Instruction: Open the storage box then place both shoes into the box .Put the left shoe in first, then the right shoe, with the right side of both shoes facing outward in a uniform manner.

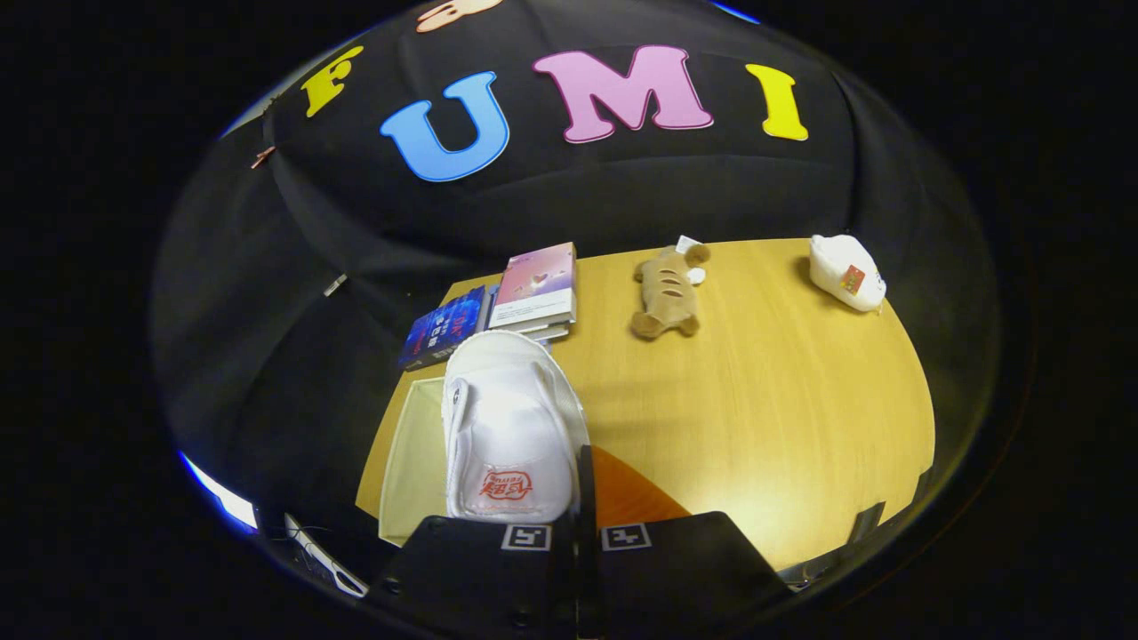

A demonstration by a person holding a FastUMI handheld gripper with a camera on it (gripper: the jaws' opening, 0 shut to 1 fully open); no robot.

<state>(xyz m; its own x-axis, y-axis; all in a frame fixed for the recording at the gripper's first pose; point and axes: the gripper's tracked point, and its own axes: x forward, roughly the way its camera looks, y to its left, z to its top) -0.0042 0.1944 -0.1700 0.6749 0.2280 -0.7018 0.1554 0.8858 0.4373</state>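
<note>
My gripper [585,471] has its fingers pressed close together on the right side edge of a white shoe [507,427]. The shoe points away from me, and a red mark shows on its tongue. It hangs partly over an open storage box [411,453] with a cream lining, which lies just ahead of the fingers on the left. An orange panel [633,498], probably part of the box, shows right of the fingers. The box's floor under the shoe is hidden.
Two books [536,286] [442,327] lie beyond the box at the back edge of the wooden table [765,418]. A brown plush toy [667,293] rests mid-table at the back. A white soft object with a red tag [846,271] sits at the far right corner.
</note>
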